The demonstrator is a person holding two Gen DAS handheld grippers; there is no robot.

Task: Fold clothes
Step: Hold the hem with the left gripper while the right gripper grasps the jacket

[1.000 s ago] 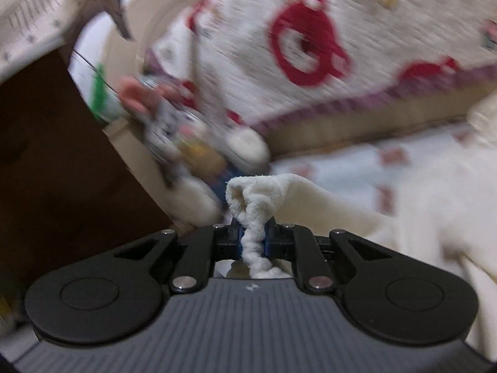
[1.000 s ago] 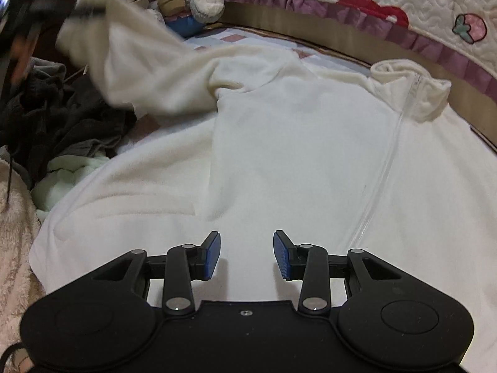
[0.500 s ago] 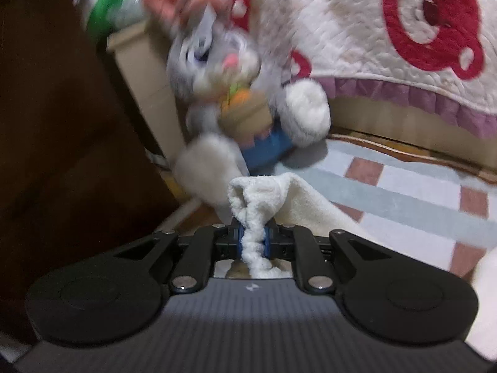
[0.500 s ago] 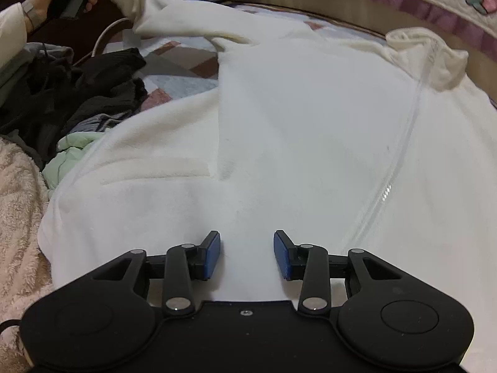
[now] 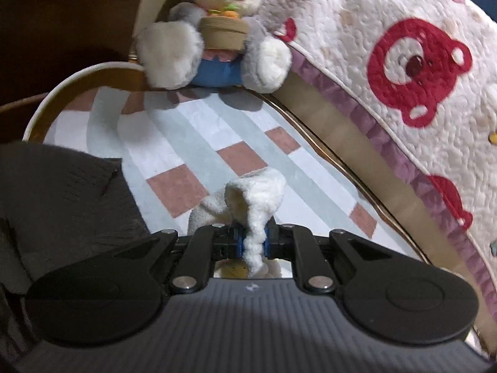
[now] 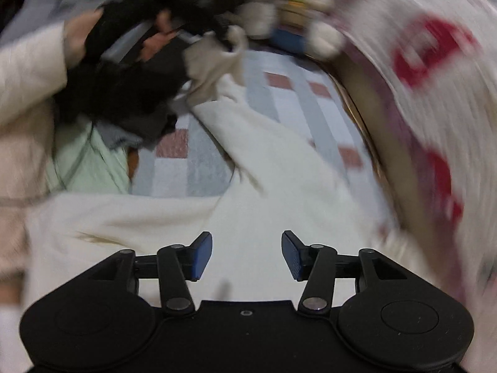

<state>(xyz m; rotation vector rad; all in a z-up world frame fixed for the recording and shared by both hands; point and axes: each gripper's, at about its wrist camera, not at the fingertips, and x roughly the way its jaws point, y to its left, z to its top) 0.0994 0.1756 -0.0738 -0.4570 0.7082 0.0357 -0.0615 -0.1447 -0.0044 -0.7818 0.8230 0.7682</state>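
A cream fleece zip jacket (image 6: 254, 217) lies spread on the checked bed cover (image 6: 292, 105). My left gripper (image 5: 252, 242) is shut on the cuff of its sleeve (image 5: 257, 199) and holds it low over the cover. In the blurred right wrist view the sleeve (image 6: 264, 143) runs from the jacket body up to the left gripper (image 6: 223, 42) at the top left. My right gripper (image 6: 247, 256) is open and empty just above the jacket body.
A grey plush rabbit (image 5: 214, 28) sits at the head of the bed. A quilt with red bears (image 5: 403, 71) rises on the right. Dark clothes (image 5: 59, 205) and a pale green garment (image 6: 90, 161) lie heaped on the left.
My left gripper has carried the sleeve cuff outward and down toward the bed cover, stretching the sleeve out. My right gripper has swung left over the jacket and stays open.
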